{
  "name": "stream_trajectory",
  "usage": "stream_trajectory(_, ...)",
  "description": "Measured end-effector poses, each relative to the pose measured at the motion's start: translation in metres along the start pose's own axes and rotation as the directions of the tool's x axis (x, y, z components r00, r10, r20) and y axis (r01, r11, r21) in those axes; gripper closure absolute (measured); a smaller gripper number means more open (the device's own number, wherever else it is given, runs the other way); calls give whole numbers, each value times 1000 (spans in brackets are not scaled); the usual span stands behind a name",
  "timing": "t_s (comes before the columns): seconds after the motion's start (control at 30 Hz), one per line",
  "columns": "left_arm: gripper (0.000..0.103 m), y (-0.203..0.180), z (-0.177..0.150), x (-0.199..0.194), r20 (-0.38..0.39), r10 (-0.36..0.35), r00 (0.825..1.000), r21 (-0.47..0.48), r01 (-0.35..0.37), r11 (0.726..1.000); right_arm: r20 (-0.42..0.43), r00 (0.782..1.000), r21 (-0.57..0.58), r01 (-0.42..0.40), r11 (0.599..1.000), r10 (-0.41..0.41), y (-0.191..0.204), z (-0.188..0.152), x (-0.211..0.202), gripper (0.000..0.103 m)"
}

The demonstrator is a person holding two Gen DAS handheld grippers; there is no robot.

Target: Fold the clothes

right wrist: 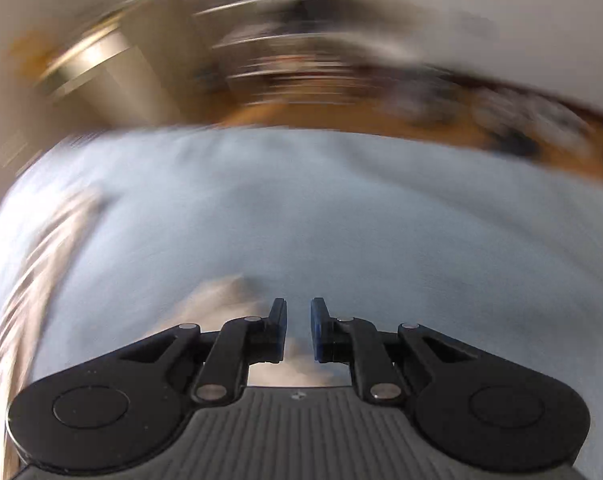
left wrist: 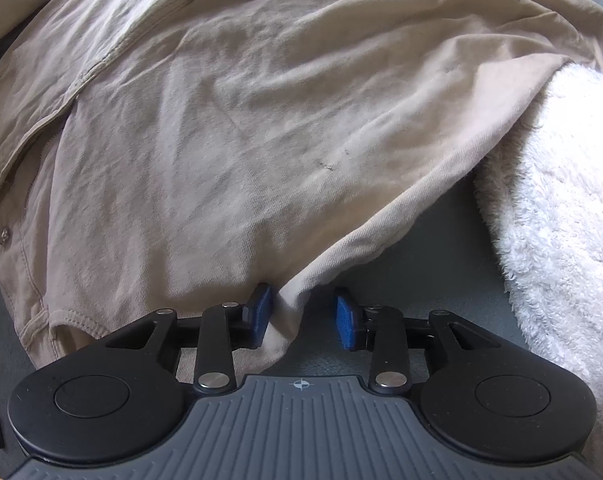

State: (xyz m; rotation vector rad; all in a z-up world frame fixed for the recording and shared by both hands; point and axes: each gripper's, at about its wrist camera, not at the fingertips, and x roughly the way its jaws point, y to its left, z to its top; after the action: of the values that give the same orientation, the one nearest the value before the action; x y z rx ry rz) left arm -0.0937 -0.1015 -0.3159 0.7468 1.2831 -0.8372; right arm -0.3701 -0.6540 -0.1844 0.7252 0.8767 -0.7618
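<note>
Left gripper (left wrist: 304,317) jaws straddle beige trousers (left wrist: 229,120) edge.

Blurred orange floor (right wrist: 261,114) beyond grey surface (right wrist: 341,208).

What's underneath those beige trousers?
The beige trousers lie on a grey surface, and their right edge drapes over a fluffy white towel. Whatever lies under their middle is covered.

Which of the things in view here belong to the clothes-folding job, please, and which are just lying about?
Part of the job:
- beige garment, its edge between the open fingers of the left gripper
- right gripper, nearly closed, blurred

Lying about:
- white fluffy towel
- grey surface underneath
</note>
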Motion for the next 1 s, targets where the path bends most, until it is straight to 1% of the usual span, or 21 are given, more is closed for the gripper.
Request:
stream_trajectory(0.03, 68, 0, 0, 0, 0, -2, 1000, -1, 2, 1000, -6, 999, -90, -49, 995, 49, 22, 6, 2, 74)
stream_trajectory(0.07, 68, 1, 0, 0, 1, -4, 1000, -3, 4, 1000, -16, 995, -178, -98, 979, 96, 45, 12, 3, 61)
stream_trajectory(0.1, 68, 1, 0, 0, 3, -7, 1000, -6, 7, 1000, -60, 989, -290, -150, 945, 138, 77, 9, 12, 58)
stream_trajectory(0.13, 68, 2, 0, 0, 5, -10, 1000, -7, 10, 1000, -119, 977, -399, -209, 893, 175, 110, 2, 22, 58)
stream_trajectory(0.17, 68, 2, 0, 0, 5, -12, 1000, -6, 12, 1000, -173, 967, -495, -249, 832, 187, 141, -7, 33, 58)
stream_trajectory(0.23, 68, 3, 0, 0, 4, -16, 1000, 1, 16, 1000, -229, 960, -650, -272, 710, 158, 188, -24, 51, 58)
stream_trajectory(0.27, 68, 3, -1, -2, 3, -17, 1000, 6, 17, 1000, -253, 957, -716, -282, 638, 139, 211, -33, 60, 58)
stream_trajectory(0.33, 67, 3, -3, -6, 0, -22, 1000, 15, 22, 1000, -256, 962, -805, -267, 529, 96, 238, -45, 72, 58)
stream_trajectory(0.4, 67, 4, -2, -5, -1, -29, 1000, 16, 29, 999, -268, 961, -848, -267, 458, 64, 251, -49, 86, 58)
stream_trajectory(0.43, 67, 6, -2, -5, 0, -33, 999, 15, 33, 999, -288, 957, -860, -277, 429, 39, 255, -48, 93, 58)
stream_trajectory(0.53, 67, 9, -1, -3, 2, -43, 999, 11, 43, 999, -322, 946, -904, -293, 311, -42, 265, -60, 110, 58)
stream_trajectory(0.6, 67, 11, -1, -2, 3, -49, 999, 8, 49, 999, -322, 944, -917, -293, 270, -68, 267, -66, 112, 60)
stream_trajectory(0.63, 67, 12, -1, -1, 4, -53, 999, 6, 53, 999, -321, 944, -923, -293, 251, -80, 267, -69, 113, 62)
stream_trajectory(0.67, 67, 13, 0, 0, 5, -56, 998, 3, 56, 998, -321, 943, -928, -293, 231, -92, 268, -72, 113, 74)
stream_trajectory(0.7, 67, 14, 0, 0, 6, -59, 998, 0, 59, 998, -328, 939, -927, -300, 224, -101, 270, -74, 112, 82)
stream_trajectory(0.73, 66, 15, 0, 1, 9, -63, 998, -4, 63, 998, -308, 945, -939, -283, 196, -113, 274, -79, 110, 100)
stream_trajectory(0.77, 65, 15, 0, 1, 11, -66, 998, -7, 66, 998, -275, 954, -953, -255, 162, -121, 277, -84, 107, 103)
stream_trajectory(0.83, 64, 16, 0, 2, 12, -69, 998, -2, 69, 998, -218, 969, -971, -204, 120, -113, 281, -86, 96, 103)
stream_trajectory(0.9, 64, 16, 0, 2, 10, -69, 998, 8, 69, 998, -167, 982, -979, -154, 134, -93, 287, -73, 87, 103)
stream_trajectory(0.93, 64, 16, 1, 2, 9, -69, 998, 13, 69, 998, -160, 984, -976, -145, 161, -79, 289, -64, 84, 103)
stream_trajectory(1.0, 64, 16, 2, 2, 5, -67, 998, 23, 67, 997, -142, 988, -976, -131, 176, -54, 295, -50, 80, 103)
